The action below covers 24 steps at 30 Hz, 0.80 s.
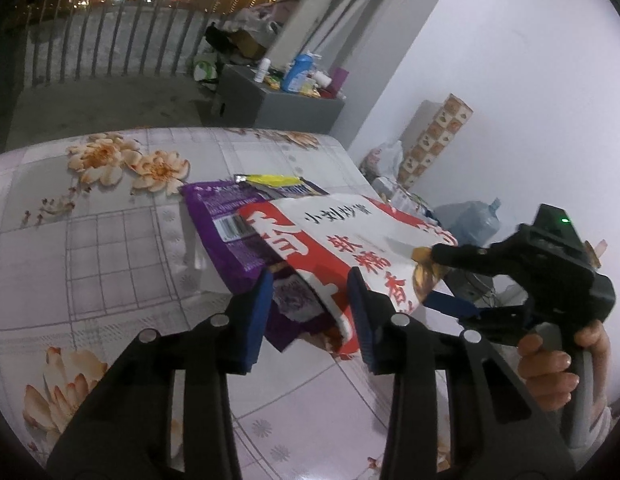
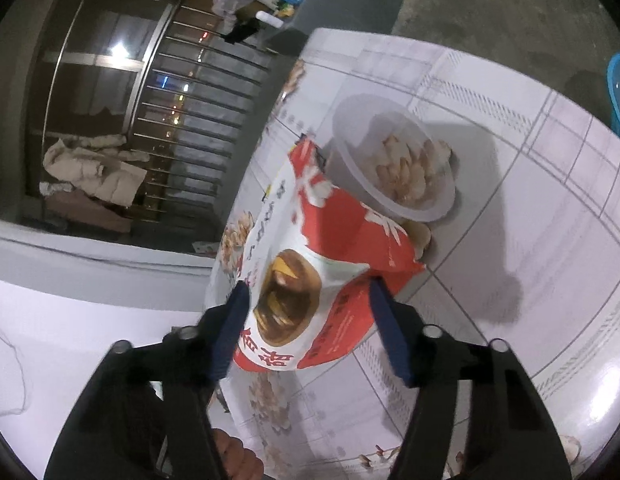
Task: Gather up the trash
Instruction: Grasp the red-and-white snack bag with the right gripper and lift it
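A red and white snack bag (image 1: pixel 342 248) lies tilted over a purple snack bag (image 1: pixel 225 224) on the flowered table (image 1: pixel 109 240). A yellow and silver wrapper (image 1: pixel 269 179) lies behind them. My left gripper (image 1: pixel 310 308) is open, its blue pads on either side of the near ends of both bags. My right gripper (image 1: pixel 438 280) comes in from the right, with its fingers above and below the red bag's right edge. In the right wrist view the red and white bag (image 2: pixel 310 264) sits between the open fingers of the right gripper (image 2: pixel 305 316).
A clear plastic bowl (image 2: pixel 394 160) with food stands on the table just beyond the red bag. A grey cabinet (image 1: pixel 277 100) with bottles stands past the table. A railing (image 1: pixel 109 40) runs along the back. Bags and a water jug (image 1: pixel 470 216) sit by the white wall.
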Available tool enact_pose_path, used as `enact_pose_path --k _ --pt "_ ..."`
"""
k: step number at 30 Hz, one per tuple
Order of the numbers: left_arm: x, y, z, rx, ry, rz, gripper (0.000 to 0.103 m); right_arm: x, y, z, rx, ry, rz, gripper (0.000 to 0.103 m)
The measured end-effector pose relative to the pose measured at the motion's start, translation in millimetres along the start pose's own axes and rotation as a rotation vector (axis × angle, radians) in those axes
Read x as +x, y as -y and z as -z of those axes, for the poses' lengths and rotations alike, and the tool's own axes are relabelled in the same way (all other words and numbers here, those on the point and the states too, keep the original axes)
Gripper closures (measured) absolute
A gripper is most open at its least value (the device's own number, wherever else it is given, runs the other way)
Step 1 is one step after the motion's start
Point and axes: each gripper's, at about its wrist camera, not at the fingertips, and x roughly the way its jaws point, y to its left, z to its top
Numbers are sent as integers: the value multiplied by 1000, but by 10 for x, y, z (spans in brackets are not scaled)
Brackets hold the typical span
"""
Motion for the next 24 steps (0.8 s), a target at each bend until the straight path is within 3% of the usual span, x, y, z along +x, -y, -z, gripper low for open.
enact_pose_path --k 10,18,24 --pt "-31 178 121 8 -36 69 70 -38 82 47 32 -9 -52 67" --pt "-169 349 298 23 -78 131 70 -290 254 182 25 -37 -87 71" --pt "-325 561 540 49 -132 226 70 -585 490 301 -5 -68 -113 71"
